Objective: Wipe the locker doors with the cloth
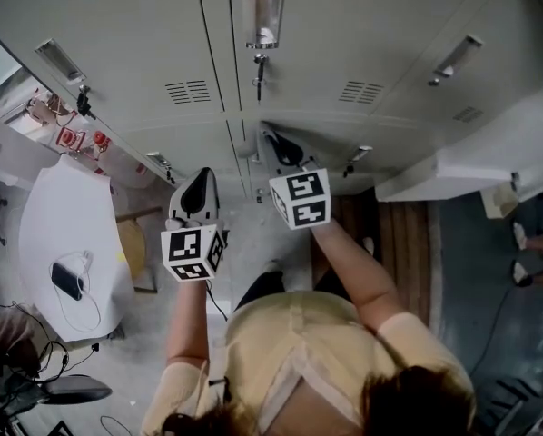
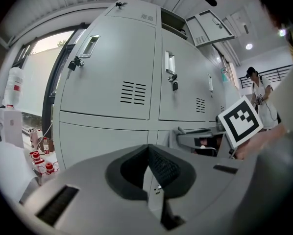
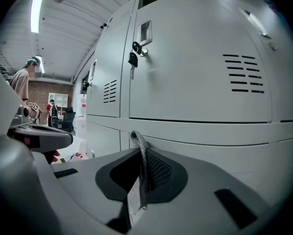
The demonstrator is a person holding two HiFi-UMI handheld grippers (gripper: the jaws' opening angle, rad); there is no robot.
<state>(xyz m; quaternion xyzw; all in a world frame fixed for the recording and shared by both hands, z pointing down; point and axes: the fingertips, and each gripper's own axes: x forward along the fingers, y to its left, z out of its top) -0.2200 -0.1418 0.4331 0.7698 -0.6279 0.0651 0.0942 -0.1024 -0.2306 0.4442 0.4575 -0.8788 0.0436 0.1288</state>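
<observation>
The right gripper (image 3: pixel 144 174), clamped on only a thin edge of the cloth (image 3: pixel 136 140), may lose it under wiping pressure against the locker door (image 3: pixel 195 67); the left gripper (image 2: pixel 149 169) is closed empty.

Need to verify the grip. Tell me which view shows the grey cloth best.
The right gripper view: the thin grey woven cloth stands pinched between the right gripper's shut jaws, near the pale locker door. The head view and left gripper view show only that gripper, not the cloth.
</observation>
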